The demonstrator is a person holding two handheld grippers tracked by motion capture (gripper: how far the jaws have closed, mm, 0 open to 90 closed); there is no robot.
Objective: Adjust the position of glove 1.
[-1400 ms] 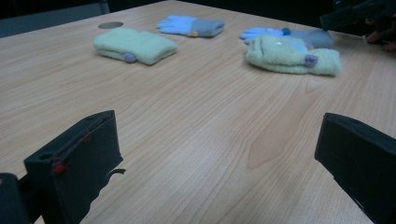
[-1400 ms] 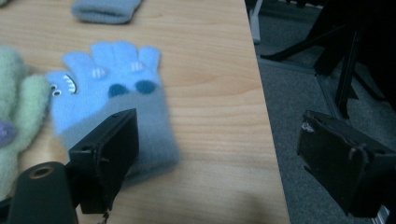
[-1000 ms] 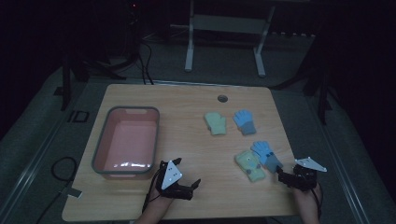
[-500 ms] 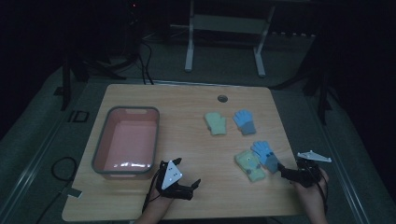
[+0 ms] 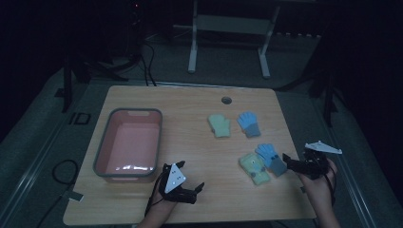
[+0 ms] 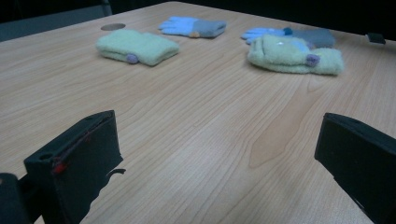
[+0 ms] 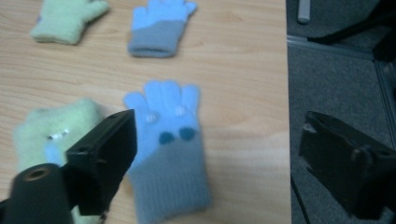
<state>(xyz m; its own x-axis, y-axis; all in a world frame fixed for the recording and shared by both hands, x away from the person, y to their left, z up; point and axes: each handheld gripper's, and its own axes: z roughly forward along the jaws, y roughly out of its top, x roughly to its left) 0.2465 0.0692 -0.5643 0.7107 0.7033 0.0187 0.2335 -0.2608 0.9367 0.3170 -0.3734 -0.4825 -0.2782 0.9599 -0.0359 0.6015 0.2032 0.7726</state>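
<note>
Four small gloves lie on the right half of the wooden table (image 5: 190,102). A green glove (image 5: 219,125) and a blue glove with a grey cuff (image 5: 248,123) lie farther back. Nearer me, a second green glove (image 5: 254,167) lies against a second blue glove (image 5: 271,157). My right gripper (image 5: 289,162) is open at the table's right edge, just right of that near blue glove (image 7: 168,140), which lies in front of its left jaw. My left gripper (image 5: 196,191) rests open near the front edge, empty, and faces the gloves (image 6: 294,55) across bare wood.
A pink bin with a grey rim (image 5: 128,142) stands empty on the left half of the table, just behind my left hand. A round hole (image 5: 226,100) sits near the table's far edge. Dark floor and a metal stand (image 5: 228,28) lie beyond.
My right gripper has risen a little and shifted away from me along the table's right edge, closer to the near blue glove. The left gripper and the gloves have not moved.
</note>
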